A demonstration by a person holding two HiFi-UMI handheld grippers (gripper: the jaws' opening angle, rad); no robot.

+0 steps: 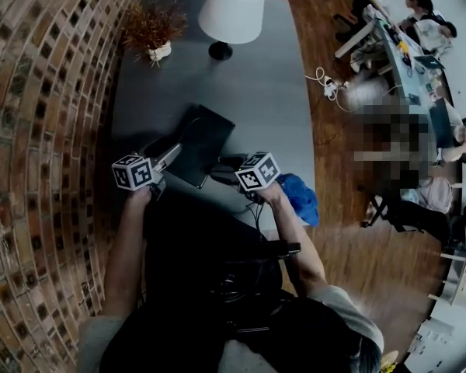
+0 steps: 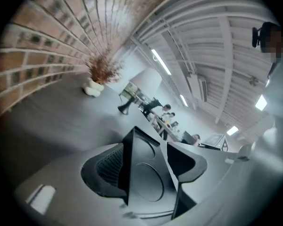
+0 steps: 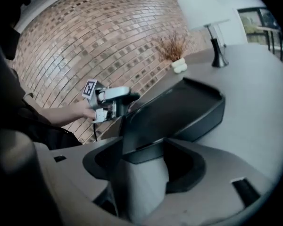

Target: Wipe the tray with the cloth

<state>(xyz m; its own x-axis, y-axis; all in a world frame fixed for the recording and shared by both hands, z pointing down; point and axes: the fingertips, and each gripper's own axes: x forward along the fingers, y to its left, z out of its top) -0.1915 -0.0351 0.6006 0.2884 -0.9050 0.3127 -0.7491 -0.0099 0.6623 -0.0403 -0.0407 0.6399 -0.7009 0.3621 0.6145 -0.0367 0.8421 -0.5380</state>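
Pinched in the ribbed left gripper [image 2: 145, 161]: smooth black moulded tray [image 1: 203, 142], tilted over matte grey table [image 1: 272, 76]. Between spread jaws of the right gripper [image 3: 144, 149]: its rimmed corner. Nearby: crumpled blue cloth [image 1: 299, 198].

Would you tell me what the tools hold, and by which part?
The left tool grips the black tray by its side rim; the right tool straddles a tray corner, grip unclear.

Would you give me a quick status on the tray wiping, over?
Left gripper clamped on tray corner. Right gripper wide around its near edge, grip unclear. Blue cloth lies untouched on table, beside that gripper. Nothing blocking.
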